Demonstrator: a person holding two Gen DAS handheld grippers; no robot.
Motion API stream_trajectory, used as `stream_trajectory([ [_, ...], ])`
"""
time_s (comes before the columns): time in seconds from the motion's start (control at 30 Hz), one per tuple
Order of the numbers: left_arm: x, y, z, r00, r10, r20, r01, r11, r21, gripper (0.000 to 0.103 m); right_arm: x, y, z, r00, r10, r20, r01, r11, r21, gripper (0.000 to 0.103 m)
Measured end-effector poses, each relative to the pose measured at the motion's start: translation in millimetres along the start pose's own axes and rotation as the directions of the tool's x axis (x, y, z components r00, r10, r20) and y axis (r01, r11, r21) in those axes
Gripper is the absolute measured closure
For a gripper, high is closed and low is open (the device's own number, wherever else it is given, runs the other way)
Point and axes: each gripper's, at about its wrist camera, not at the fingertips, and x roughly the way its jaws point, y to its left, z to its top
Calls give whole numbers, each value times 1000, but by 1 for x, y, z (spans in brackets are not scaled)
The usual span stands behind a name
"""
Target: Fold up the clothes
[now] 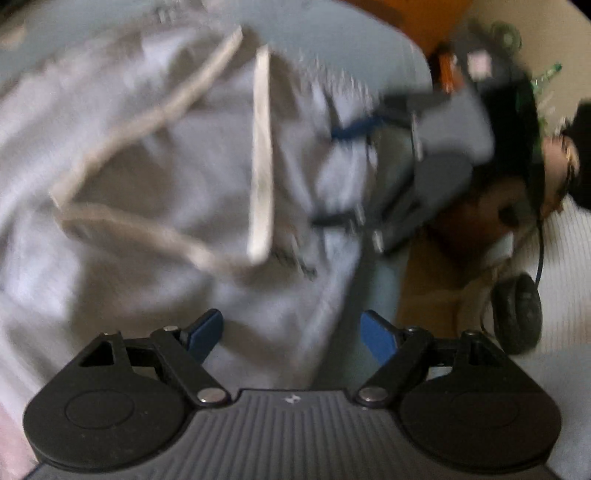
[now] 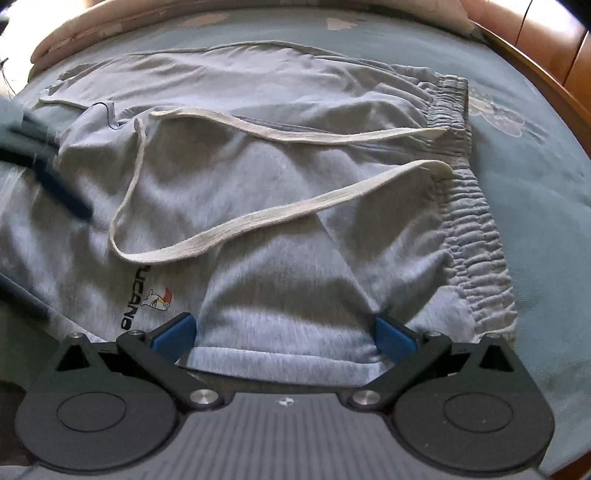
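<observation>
Grey shorts (image 2: 280,177) lie spread on the bed, elastic waistband (image 2: 461,155) to the right, with a white drawstring (image 2: 258,221) looped over them and a small printed logo (image 2: 147,299) near the front. My right gripper (image 2: 284,336) stands open low over the near hem, and a flap of grey cloth lies between its blue pads. In the blurred left wrist view my left gripper (image 1: 291,336) is open over the shorts (image 1: 147,166), nothing between its pads. The right gripper (image 1: 343,173) shows there at the upper right. One blurred left finger (image 2: 70,195) enters the right wrist view.
The teal bedsheet (image 2: 535,184) surrounds the shorts. A wooden bed frame (image 2: 535,44) curves along the right and a pink blanket (image 2: 110,22) lies at the far edge. A person in a white ribbed top (image 1: 569,258) is at the right, with black headphones (image 1: 517,314).
</observation>
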Motion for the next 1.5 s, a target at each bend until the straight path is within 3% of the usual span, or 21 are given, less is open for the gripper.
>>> stream_trajectory([
  [0.13, 4, -10, -20, 1000, -14, 14, 14, 1000, -2, 16, 2, 0, 1, 1000, -13, 4, 13, 1000, 24, 0],
  [0.23, -5, -10, -27, 998, -63, 16, 64, 996, -67, 17, 2, 2, 6, 999, -32, -31, 33, 999, 32, 0],
  [0.4, -50, 0, -39, 991, -43, 123, 57, 993, -106, 17, 0, 9, 23, 989, -73, -130, 80, 995, 51, 0],
  [0.53, -94, 18, -58, 979, 24, 203, 5, 990, -144, 15, -12, 29, 44, 982, -120, -146, 124, 992, 22, 0],
  [0.67, -121, 45, -82, 970, 149, 191, -107, 971, -214, 15, -25, 68, 72, 986, -115, -117, 106, 991, -86, 0],
  [0.77, -132, 69, -103, 950, 270, 154, -212, 925, -315, 15, -32, 107, 94, 993, -96, -69, 80, 977, -198, 0],
  [0.8, -135, 74, -111, 930, 339, 143, -275, 899, -342, 15, -33, 121, 101, 995, -85, -54, 69, 969, -237, 0],
  [0.9, -135, 85, -134, 834, 547, 77, -484, 791, -375, 15, -26, 170, 115, 997, -69, -43, 49, 933, -356, 0],
  [0.97, -142, 97, -153, 812, 579, 71, -503, 757, -418, 15, -21, 203, 120, 997, -57, -44, 33, 905, -425, 0],
  [1.1, -164, 125, -192, 803, 593, 50, -472, 685, -554, 15, -14, 261, 123, 999, -10, -33, -9, 847, -531, 0],
  [1.27, -179, 147, -234, 780, 626, 5, -480, 603, -637, 15, -1, 321, 121, 998, 45, -50, -66, 762, -644, 0],
  [1.4, -187, 149, -260, 757, 654, -16, -492, 553, -672, 15, 23, 354, 122, 980, 78, -185, -184, 716, -673, 0],
  [1.5, -191, 145, -273, 761, 648, -21, -471, 530, -706, 15, 44, 371, 119, 948, 41, -314, -253, 695, -673, 0],
])
